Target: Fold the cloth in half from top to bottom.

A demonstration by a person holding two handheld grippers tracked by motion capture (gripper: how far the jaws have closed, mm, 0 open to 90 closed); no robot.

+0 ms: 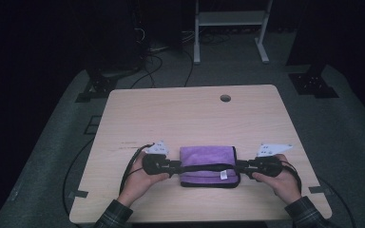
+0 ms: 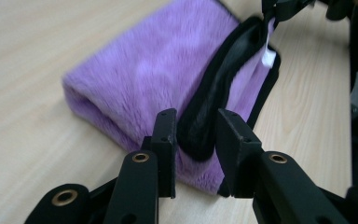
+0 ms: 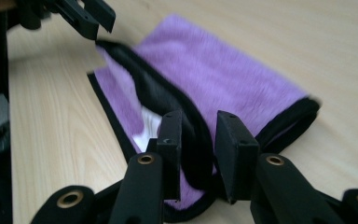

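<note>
A folded purple towel (image 1: 206, 159) (image 2: 144, 70) (image 3: 223, 70) with a black hem (image 1: 204, 167) (image 2: 228, 60) (image 3: 158, 98) lies on the near middle of the wooden table (image 1: 195, 114). A small white label (image 1: 223, 175) (image 2: 269, 58) hangs off its near edge. My left gripper (image 1: 179, 167) (image 2: 196, 121) is at the towel's left end, my right gripper (image 1: 237, 166) (image 3: 198, 123) at its right end. Each straddles the raised black hem, which sits loosely rounded between slightly parted jaws rather than pinched flat. The hem runs in a ridge from one gripper to the other.
A round cable hole (image 1: 225, 98) sits near the table's far edge. Beyond the table stand a white frame (image 1: 228, 19) and floor cables (image 1: 147, 57). Both hands rest low near the table's front edge.
</note>
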